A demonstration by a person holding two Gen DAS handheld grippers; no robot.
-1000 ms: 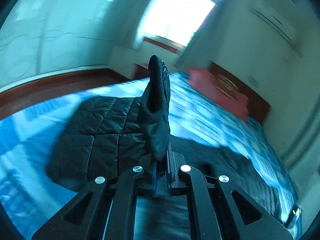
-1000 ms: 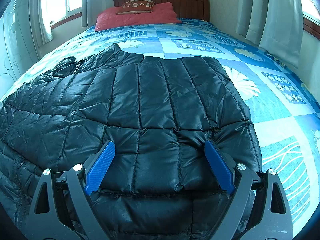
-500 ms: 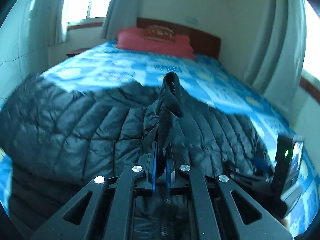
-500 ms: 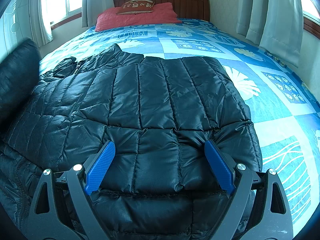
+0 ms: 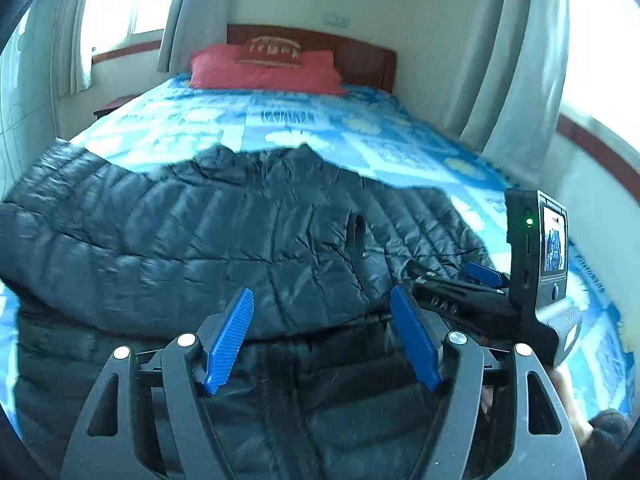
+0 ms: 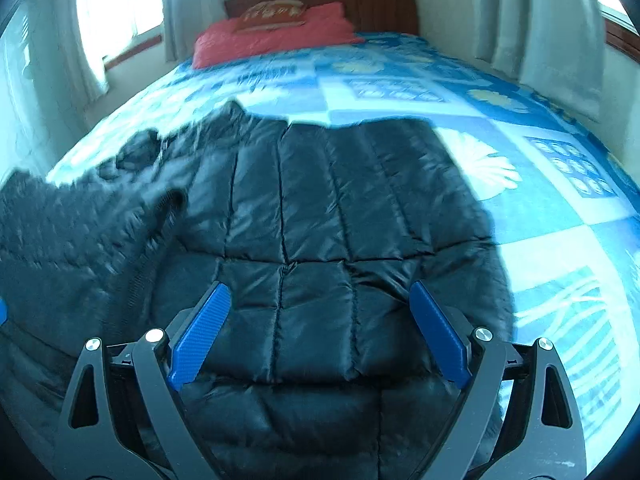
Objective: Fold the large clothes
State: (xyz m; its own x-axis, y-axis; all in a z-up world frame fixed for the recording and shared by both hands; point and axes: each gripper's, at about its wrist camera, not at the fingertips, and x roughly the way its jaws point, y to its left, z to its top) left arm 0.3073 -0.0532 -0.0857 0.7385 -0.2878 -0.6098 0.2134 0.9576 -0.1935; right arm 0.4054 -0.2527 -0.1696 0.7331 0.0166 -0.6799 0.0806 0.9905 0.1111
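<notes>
Black quilted nylon covers the near half of the bed — a puffer jacket (image 6: 320,208) spread on the blue patterned bedspread (image 6: 400,80), one side lying folded over its middle. The left gripper (image 5: 322,304) hangs just above the jacket, its blue pads parting with nothing between them. The right gripper (image 6: 320,300) stands wide over the jacket's near edge, its pads clear of the cloth — also empty. A red pillow (image 5: 264,68) lies against the wooden headboard (image 5: 360,56).
</notes>
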